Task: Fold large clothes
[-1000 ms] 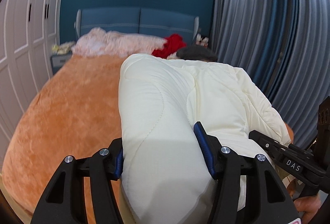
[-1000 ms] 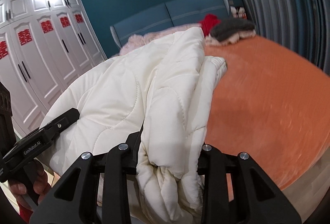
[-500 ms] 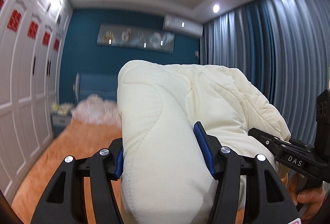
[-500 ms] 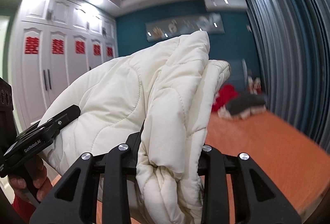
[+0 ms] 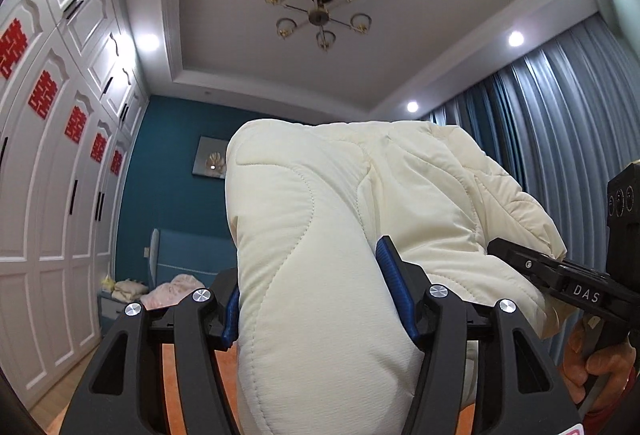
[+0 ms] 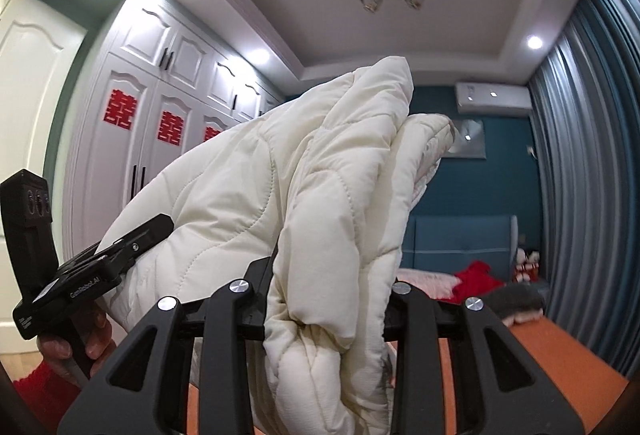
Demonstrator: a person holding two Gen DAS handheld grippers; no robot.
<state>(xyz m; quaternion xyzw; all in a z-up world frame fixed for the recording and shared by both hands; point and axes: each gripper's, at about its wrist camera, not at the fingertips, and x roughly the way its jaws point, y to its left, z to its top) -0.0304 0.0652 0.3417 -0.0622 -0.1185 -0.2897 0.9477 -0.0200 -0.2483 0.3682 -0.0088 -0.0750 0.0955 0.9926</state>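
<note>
A cream quilted padded coat (image 5: 320, 235) hangs in the air between my two grippers, lifted above the orange bed (image 6: 560, 363). My left gripper (image 5: 316, 299) is shut on a thick fold of it, the blue pads pressed into the padding. My right gripper (image 6: 328, 295) is shut on a bunched edge of the same coat (image 6: 320, 195). Each gripper appears in the other's view: the right one (image 5: 560, 279) at the coat's right side, the left one (image 6: 120, 251) at its left side, each held by a hand.
White wardrobe doors (image 5: 48, 195) with red emblems line the left wall. Grey-blue curtains (image 6: 592, 175) hang on the right. At the blue headboard (image 6: 460, 239) lie pink bedding (image 5: 172, 291), a red garment (image 6: 476, 275) and a dark grey one (image 6: 516, 299). A chandelier (image 5: 320, 9) hangs overhead.
Both grippers have risen and tilted upward with the coat held in them; the bed has dropped out of most of the view and the ceiling now fills it.
</note>
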